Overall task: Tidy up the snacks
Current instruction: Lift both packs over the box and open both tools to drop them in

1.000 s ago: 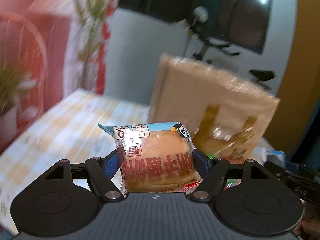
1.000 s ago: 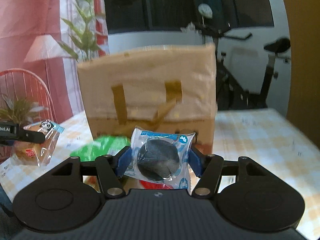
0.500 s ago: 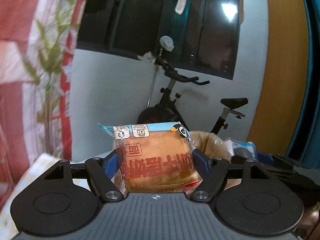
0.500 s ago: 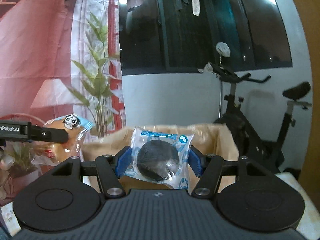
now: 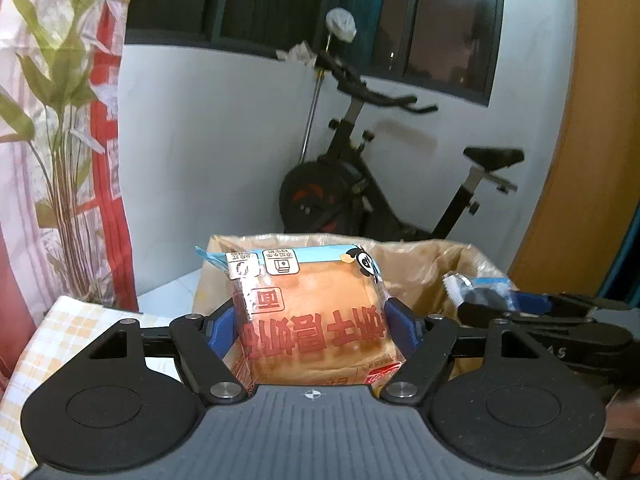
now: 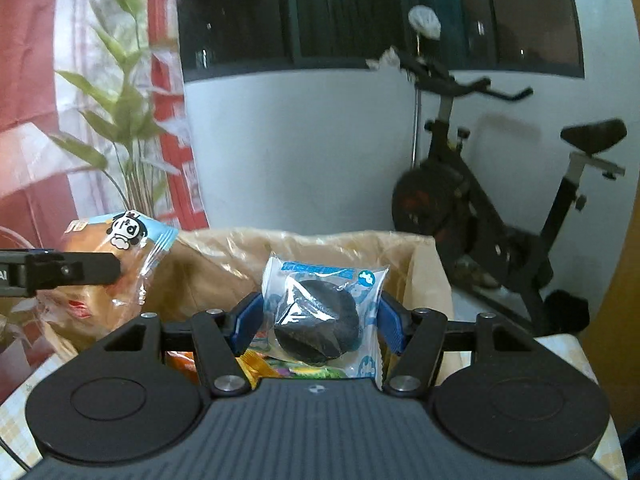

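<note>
From the left wrist we see our left tool (image 5: 310, 330) clamped by its blue pads on a wrapped bread snack (image 5: 308, 312), held just above the near rim of the open brown paper bag (image 5: 416, 264), with our right tool (image 5: 516, 304) at the bag's right side and the desk (image 5: 60, 332) left of the bag. From the right wrist we see the right tool (image 6: 316, 322) gripping a clear packet with a dark round cookie (image 6: 320, 316) over the bag (image 6: 224, 272), colourful packets (image 6: 276, 364) lying inside it, while the left tool (image 6: 80, 270) holds the bread snack (image 6: 120, 256) at the bag's left rim.
</note>
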Motion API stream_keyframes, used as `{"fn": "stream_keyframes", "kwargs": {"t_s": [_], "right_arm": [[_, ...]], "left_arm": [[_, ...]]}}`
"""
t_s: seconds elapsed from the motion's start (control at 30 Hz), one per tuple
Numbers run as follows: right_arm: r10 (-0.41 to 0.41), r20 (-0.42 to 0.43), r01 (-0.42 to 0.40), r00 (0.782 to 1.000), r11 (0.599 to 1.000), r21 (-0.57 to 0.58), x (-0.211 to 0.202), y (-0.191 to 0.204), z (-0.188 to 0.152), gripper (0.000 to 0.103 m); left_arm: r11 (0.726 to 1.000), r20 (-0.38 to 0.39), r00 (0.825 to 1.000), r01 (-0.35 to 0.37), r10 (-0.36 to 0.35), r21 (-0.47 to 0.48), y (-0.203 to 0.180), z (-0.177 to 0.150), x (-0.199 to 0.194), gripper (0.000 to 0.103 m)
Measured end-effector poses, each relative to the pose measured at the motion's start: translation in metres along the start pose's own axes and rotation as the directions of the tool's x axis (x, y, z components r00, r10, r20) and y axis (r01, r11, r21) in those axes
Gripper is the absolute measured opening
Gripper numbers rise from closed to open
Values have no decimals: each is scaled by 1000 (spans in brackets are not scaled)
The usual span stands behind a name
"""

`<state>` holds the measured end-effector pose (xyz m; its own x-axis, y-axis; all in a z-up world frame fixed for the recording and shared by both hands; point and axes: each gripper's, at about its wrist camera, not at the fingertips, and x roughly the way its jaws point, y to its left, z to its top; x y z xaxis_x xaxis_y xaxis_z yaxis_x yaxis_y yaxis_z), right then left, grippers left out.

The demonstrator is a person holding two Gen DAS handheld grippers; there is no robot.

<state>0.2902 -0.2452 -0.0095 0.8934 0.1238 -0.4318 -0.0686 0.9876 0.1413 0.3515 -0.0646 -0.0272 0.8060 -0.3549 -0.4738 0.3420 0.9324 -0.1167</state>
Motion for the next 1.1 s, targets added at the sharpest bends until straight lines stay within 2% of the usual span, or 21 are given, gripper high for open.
{"fn": "stream_keyframes", "kwargs": {"t_s": [0.2,0.47,0.83,1.1], "right_arm": [[-30,-51,33,998,998,54,13,-15,-3,67],[-37,-46,39,998,999,33,5,-13,-7,72],[-7,-8,7,1000,1000,16,-27,1,-11,73],[46,37,-45,998,999,-14,-60,18,-28,73]], "left_arm": [[1000,-49,999,5,-5,10,1,3,20,78],[1000,-21,1000,9,-9,15,-3,4,9,81],[1000,-21,1000,-2,2,10,3,-10,-32,81],[1000,13,1000,1,-2,23,9,-36,-77,81]]}}
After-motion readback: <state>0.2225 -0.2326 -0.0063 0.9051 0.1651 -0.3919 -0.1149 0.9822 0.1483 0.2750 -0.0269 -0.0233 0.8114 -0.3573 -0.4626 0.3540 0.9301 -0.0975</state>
